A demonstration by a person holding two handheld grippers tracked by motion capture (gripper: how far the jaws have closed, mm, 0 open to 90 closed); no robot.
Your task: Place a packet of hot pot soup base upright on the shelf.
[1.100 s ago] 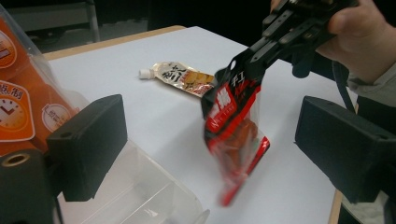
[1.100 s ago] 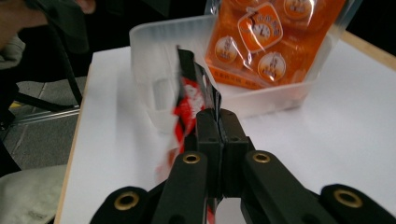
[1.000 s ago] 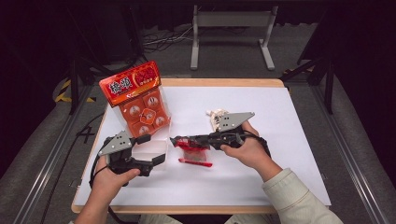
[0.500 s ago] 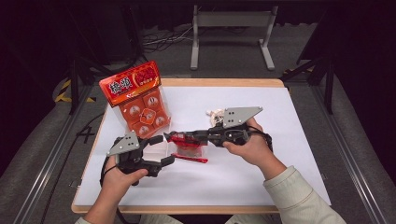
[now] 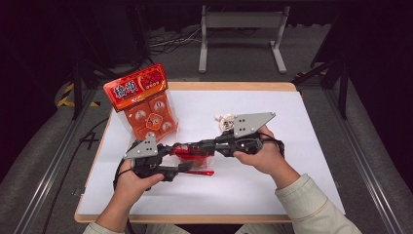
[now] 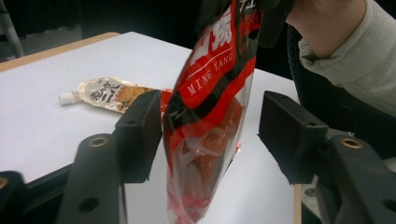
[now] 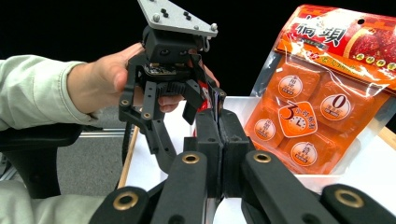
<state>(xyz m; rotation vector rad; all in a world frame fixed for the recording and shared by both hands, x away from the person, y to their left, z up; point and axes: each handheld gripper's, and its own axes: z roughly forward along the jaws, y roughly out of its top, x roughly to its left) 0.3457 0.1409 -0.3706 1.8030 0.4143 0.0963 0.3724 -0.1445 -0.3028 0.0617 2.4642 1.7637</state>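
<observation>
Red-and-black snack packet (image 6: 212,112) hangs at the centre of the left gripper view, pinched at its top edge by the right gripper (image 7: 219,121), whose jaws are clamped tight. Left gripper (image 6: 210,135) straddles the packet's lower part, jaws half spread and just closing, pads not yet pressing. Above the white table (image 5: 302,190), upper left, stands an orange bag (image 5: 146,105).

snack pouch (image 5: 187,155) held between both grippers, large bag (image 5: 146,105) behind-left, small sachet (image 5: 224,122) behind-right on table (image 5: 302,146)
</observation>
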